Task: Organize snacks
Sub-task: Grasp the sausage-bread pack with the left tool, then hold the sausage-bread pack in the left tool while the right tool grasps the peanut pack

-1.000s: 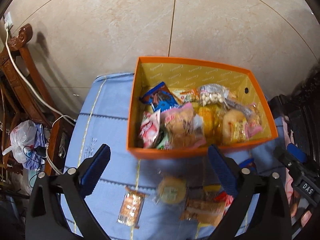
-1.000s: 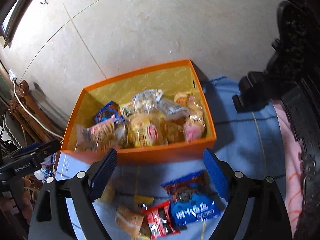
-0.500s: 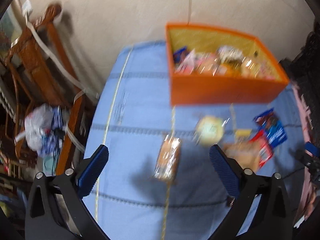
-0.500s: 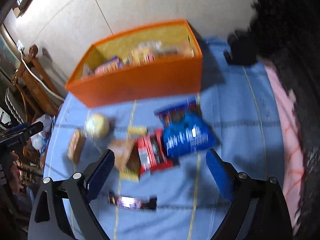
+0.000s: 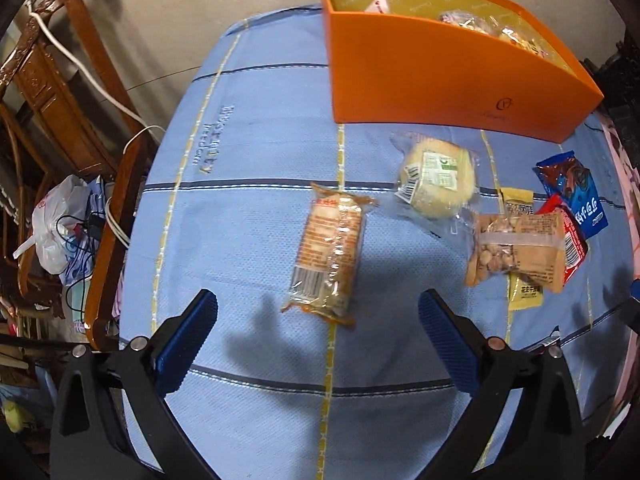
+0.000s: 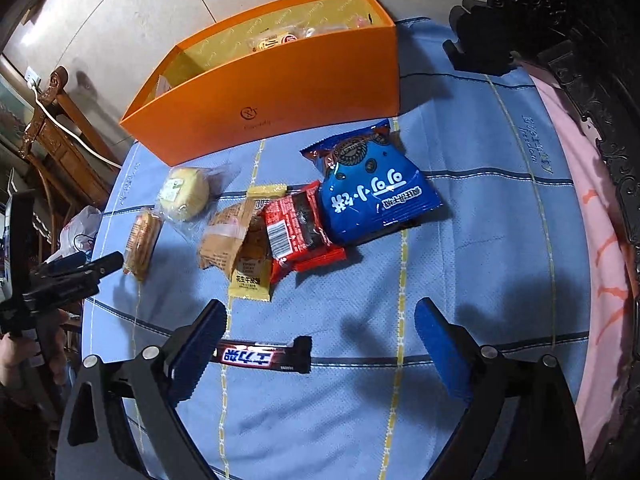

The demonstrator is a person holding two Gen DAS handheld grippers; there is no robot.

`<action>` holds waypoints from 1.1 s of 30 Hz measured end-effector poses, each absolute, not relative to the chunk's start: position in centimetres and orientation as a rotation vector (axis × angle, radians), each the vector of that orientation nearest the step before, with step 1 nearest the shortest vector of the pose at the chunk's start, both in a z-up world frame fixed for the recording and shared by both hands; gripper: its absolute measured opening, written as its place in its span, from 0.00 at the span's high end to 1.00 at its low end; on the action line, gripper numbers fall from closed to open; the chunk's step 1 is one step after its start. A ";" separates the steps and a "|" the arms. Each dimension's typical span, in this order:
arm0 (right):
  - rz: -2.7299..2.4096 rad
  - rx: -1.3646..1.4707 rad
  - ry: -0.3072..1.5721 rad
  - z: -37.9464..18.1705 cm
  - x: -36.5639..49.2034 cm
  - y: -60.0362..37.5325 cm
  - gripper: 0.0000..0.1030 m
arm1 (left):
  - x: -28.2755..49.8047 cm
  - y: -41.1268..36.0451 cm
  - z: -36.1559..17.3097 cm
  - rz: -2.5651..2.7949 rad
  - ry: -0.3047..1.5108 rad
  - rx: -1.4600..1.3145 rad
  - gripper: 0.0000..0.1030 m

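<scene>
The near half of the tabletop [image 5: 248, 208] is bare blue cloth, giving open room in front of both grippers. The orange box [image 5: 420, 76] stands as a tall wall along the far edge, blocking any level pass there; its top is open. Between the box and the bare cloth, packets crowd the middle: a biscuit pack [image 5: 330, 256] lies apart with free cloth all round it, while the round bun [image 5: 436, 178], nut packet [image 5: 516, 248], red packet [image 6: 298, 228] and blue bag [image 6: 372, 192] touch or overlap. A dark bar [image 6: 260, 356] lies just beside the right gripper's [image 6: 320, 336] left finger. A wooden chair [image 5: 60, 92] hems the left side.
</scene>
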State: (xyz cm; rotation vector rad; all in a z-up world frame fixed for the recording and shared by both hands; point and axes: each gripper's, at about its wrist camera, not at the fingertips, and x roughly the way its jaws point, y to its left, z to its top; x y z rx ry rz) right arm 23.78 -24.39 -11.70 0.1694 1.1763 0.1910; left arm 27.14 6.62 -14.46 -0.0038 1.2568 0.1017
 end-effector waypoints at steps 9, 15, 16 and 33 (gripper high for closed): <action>0.193 0.162 1.196 -12.4 24.3 -24.0 0.07 | 29.1 6.1 -16.6 0.046 1.300 -0.016 0.29; 0.197 0.160 1.201 -12.5 24.7 -23.8 0.07 | 30.3 6.6 -18.6 0.065 1.345 -0.019 0.37; 0.198 0.159 1.202 -12.5 24.7 -23.7 0.07 | 30.4 6.7 -18.7 0.064 1.344 -0.019 0.37; 0.227 0.134 1.197 -11.8 24.6 -22.7 0.07 | 30.4 8.8 -17.6 0.063 1.294 -0.066 0.79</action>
